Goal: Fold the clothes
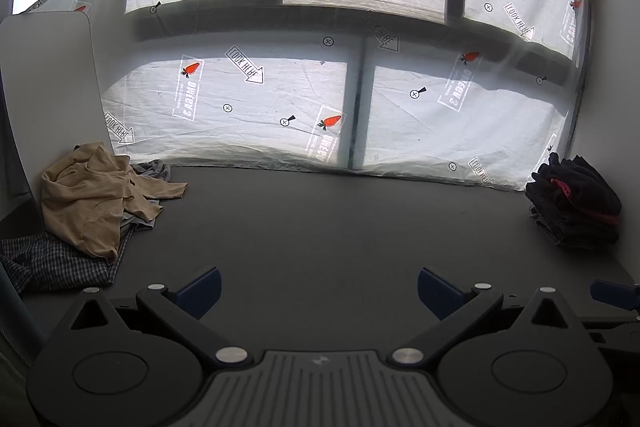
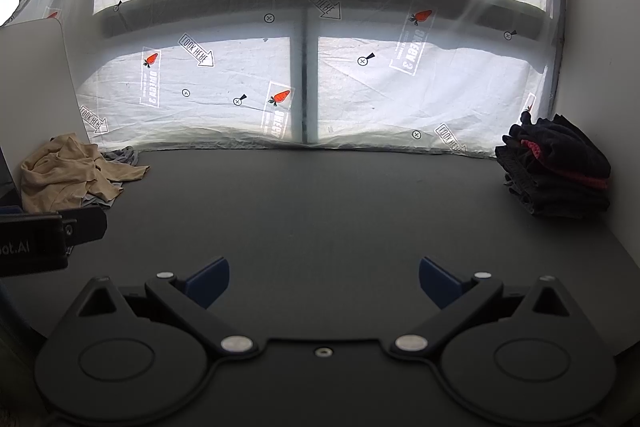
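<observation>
Left gripper (image 1: 319,289) and right gripper (image 2: 324,281) both gaping wide, holding nothing, hovering over the table's (image 1: 320,227) near edge, tan shirt (image 1: 92,199) lying crumpled at far-left corner, dark folded clothes (image 1: 574,205) sitting stacked at far-right corner

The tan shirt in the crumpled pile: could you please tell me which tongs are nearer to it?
Left. The tan shirt lies just ahead-left of the open left tongs; the open right tongs sit farther right, with the left tongs between them and the shirt.
</observation>
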